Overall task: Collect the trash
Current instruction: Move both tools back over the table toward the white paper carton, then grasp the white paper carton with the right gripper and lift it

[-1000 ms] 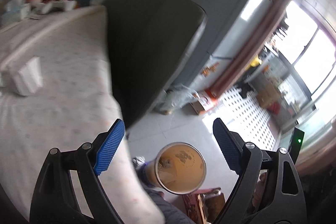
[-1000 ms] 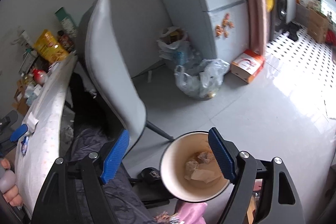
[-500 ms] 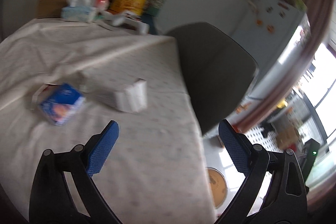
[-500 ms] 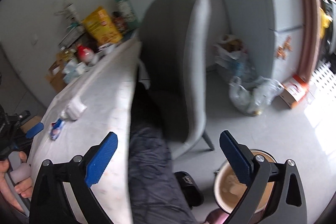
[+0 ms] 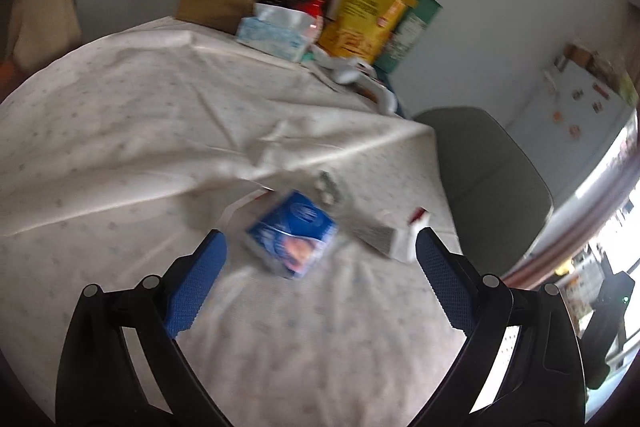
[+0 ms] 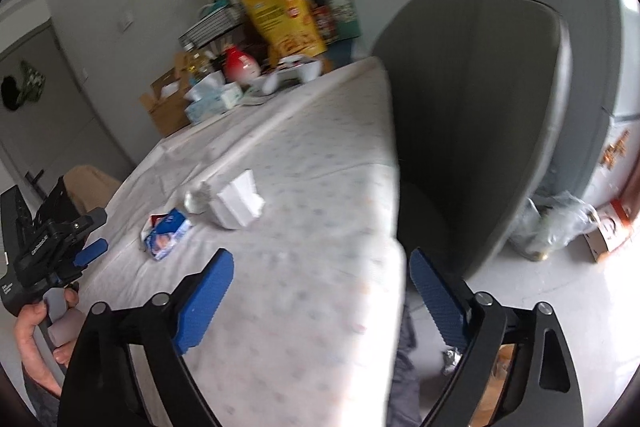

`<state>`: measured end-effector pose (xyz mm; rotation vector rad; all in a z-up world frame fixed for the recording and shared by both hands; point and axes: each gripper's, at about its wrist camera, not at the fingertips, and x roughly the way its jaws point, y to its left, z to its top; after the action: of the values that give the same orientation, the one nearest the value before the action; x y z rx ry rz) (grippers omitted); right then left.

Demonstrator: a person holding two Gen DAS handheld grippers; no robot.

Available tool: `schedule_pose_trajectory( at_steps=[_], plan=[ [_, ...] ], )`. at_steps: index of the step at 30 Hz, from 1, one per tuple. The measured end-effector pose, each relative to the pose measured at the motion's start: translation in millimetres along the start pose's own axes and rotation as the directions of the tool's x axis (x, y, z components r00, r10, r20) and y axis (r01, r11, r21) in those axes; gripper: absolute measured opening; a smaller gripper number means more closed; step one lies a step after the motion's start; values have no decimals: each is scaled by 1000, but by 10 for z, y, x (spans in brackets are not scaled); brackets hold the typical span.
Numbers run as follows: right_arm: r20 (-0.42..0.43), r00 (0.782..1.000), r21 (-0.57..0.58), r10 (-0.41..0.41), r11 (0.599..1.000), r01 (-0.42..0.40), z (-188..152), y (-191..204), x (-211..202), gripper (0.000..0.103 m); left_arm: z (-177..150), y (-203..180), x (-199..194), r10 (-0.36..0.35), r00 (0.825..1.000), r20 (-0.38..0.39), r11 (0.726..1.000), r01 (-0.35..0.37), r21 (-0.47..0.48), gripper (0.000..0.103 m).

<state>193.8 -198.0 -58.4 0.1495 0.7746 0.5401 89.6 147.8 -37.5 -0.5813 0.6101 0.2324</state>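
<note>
While a second ago both tools hung over the bin on the floor, they now face the table (image 5: 120,131), the left gripper (image 5: 320,259) spread wide and empty, the right gripper (image 6: 322,277) empty too, its jaws closing. Just ahead of the left gripper's fingers lies the blue wrapper (image 5: 292,235), its long axis slanting from near-left to far-right, with a white box (image 5: 384,235) beside the right finger.

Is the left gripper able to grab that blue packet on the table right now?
Probably yes. The left gripper is wide open and empty, the blue packet lies just ahead between its fingers on the tablecloth, and nothing sits between them. The white box beside it looks clear.
</note>
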Motion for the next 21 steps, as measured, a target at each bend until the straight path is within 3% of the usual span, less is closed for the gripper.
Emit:
schedule_pose_trajectory(
  at_steps=[6, 14, 21],
  plan=[
    [-41, 998, -61, 48, 997, -51, 151, 404, 333, 81, 140, 366, 120, 44, 999, 3, 997, -44, -60, 81],
    [-112, 991, -116, 73, 989, -86, 238, 724, 805, 74, 138, 591, 481, 59, 996, -60, 993, -65, -99, 47],
    [-160, 984, -144, 78, 984, -102, 266, 851, 1134, 74, 118, 631, 680, 64, 994, -90, 993, -72, -96, 42]
  ],
)
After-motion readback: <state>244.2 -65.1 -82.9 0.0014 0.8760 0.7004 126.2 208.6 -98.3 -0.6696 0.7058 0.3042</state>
